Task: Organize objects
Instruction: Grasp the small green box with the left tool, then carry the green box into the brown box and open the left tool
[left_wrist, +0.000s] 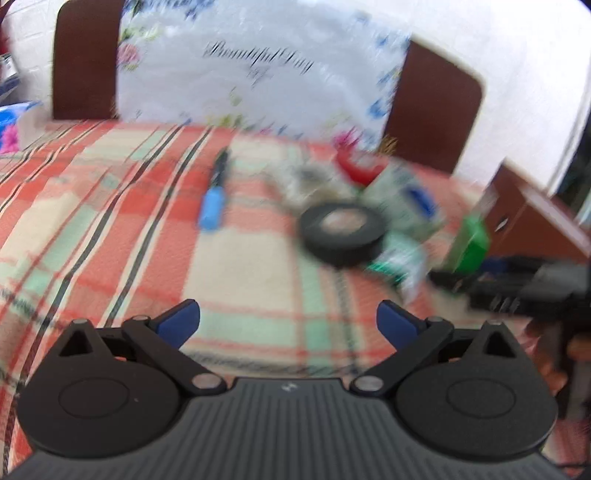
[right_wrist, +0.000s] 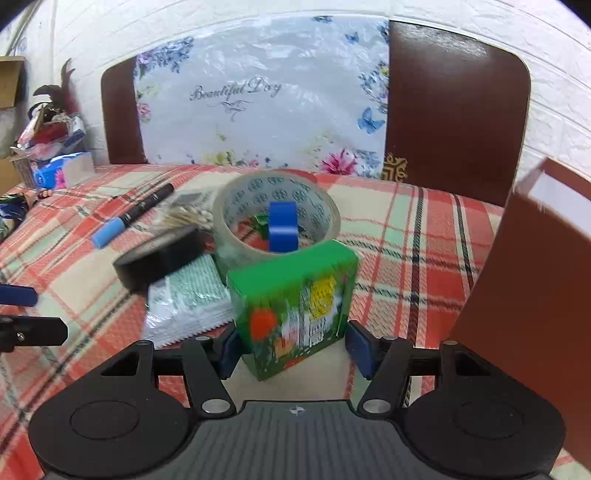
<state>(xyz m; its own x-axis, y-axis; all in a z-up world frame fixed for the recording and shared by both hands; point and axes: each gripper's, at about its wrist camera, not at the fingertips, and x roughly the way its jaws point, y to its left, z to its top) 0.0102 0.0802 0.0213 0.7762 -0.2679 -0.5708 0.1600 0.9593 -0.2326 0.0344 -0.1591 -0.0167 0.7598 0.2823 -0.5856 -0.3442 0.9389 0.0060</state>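
Green box (right_wrist: 295, 306) between right tool (right_wrist: 291, 349)

Both views bright, even daylight, no hard shadows. Left wrist view badly motion-blurred: black tape roll (left_wrist: 341, 233), blue marker (left_wrist: 214, 199) and plaid cloth (left_wrist: 110, 221) all smeared, lettering on floral bag (left_wrist: 258, 66) doubled; only the gripper body at bottom stays sharp. Overexposed white at right edge. Right wrist view mostly crisp, but green box (right_wrist: 295, 310) close to lens is blurred. Soft glare on brown chair back (right_wrist: 458, 96). Strong fisheye curve w/ dark corners in both.
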